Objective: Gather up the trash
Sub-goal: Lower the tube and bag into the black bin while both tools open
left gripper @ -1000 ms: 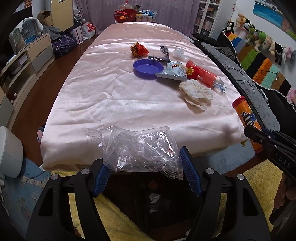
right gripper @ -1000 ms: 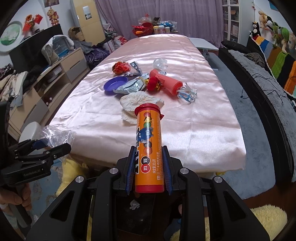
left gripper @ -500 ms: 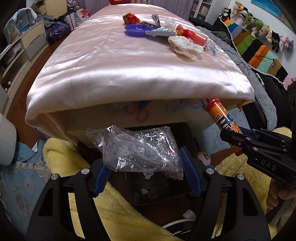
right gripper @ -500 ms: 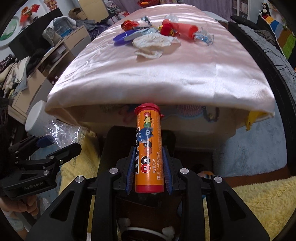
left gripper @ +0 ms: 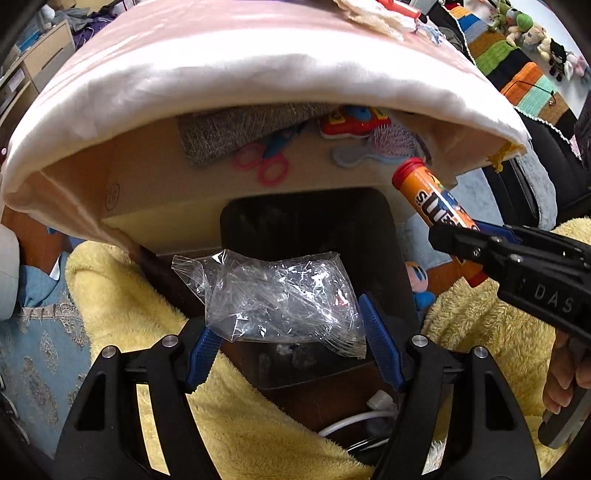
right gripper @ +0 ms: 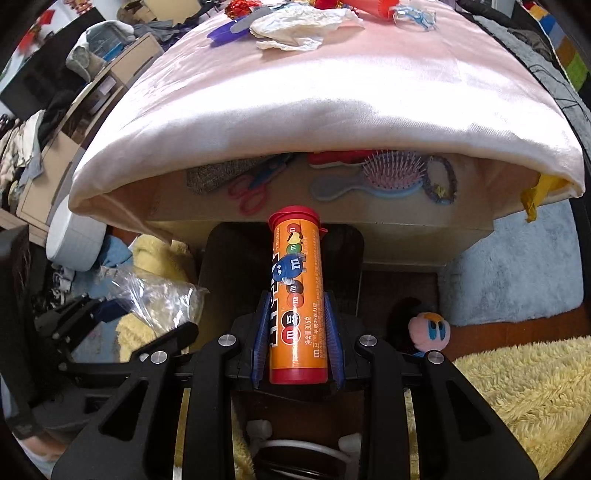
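Observation:
My left gripper [left gripper: 291, 339] is shut on a crumpled clear plastic bag [left gripper: 277, 295] and holds it above a dark trash bin [left gripper: 310, 229] that stands below the table's front edge. My right gripper [right gripper: 297, 332] is shut on an orange M&M's tube [right gripper: 297, 295] with a red cap, held above the same bin [right gripper: 229, 258]. The tube [left gripper: 432, 199] and right gripper [left gripper: 465, 243] show at the right of the left wrist view. The bag [right gripper: 155, 299] shows at the left of the right wrist view.
A pink cloth-covered table [right gripper: 332, 92] overhangs a shelf with scissors [right gripper: 251, 192] and a hairbrush [right gripper: 384, 173]. Crumpled paper [right gripper: 295, 26], a purple plate [right gripper: 221, 31] and wrappers lie on top. A yellow rug [left gripper: 129, 295] and a pink plush toy [right gripper: 428, 330] are on the floor.
Both grippers have dropped from table height to below the table's edge and closer to the bin, each still holding its item. The bin now fills the middle of both views.

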### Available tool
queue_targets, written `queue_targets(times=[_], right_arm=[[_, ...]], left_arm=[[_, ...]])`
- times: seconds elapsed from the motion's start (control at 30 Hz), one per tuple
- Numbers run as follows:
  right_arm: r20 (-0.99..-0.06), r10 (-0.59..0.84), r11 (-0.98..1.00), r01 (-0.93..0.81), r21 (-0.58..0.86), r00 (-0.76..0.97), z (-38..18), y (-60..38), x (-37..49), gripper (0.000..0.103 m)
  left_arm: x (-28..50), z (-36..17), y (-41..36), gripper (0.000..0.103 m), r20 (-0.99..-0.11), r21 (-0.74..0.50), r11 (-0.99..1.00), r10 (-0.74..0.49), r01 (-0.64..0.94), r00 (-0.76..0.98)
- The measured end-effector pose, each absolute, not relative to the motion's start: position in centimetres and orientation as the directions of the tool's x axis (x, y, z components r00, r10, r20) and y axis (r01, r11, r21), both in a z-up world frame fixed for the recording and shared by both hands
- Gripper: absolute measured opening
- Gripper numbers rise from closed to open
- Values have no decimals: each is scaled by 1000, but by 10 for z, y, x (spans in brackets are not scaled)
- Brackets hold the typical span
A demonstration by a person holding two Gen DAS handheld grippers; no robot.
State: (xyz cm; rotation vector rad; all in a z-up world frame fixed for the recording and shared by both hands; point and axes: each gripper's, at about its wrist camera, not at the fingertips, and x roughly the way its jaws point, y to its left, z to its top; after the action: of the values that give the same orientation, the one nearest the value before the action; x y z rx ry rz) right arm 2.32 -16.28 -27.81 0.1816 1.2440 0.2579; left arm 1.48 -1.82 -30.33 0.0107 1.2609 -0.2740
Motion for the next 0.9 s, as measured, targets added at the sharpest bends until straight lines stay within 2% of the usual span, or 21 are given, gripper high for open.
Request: queue_targets(times=[0.2,0.27,0.3,0.47,0.53,0.7,0.9], right_arm=[[-910,310,951,-86,297,276,-281,-158,29,32],[-908,301,953,-86,289,290,-278,-158,30,39],[-907,297,955,-83,285,300,-275,-159,30,43],[-888,282,958,-57,281,362,-262,-173,31,48],[-872,282,957,-46,288,400,-253,-182,30,55],[-829,250,958,-6,285,500,-225,-209,29,72],[-799,203,961,39,272,566,-202,-240,41,75]], left_arm=[[15,-302,-22,72,-939,-144,962,-207,232,275],[14,-300,-23,73,-940,-135,962,-200,236,277],[15,-299,-24,76,-940,-131,963,-196,236,278],[17,-291,-20,90,-935,-123,965,-192,233,298],[18,-284,-16,94,-929,-124,965,-195,231,314],[22,-257,-6,95,-902,-127,969,-202,213,382],[33,-224,-4,95,-869,-123,973,-200,194,453]])
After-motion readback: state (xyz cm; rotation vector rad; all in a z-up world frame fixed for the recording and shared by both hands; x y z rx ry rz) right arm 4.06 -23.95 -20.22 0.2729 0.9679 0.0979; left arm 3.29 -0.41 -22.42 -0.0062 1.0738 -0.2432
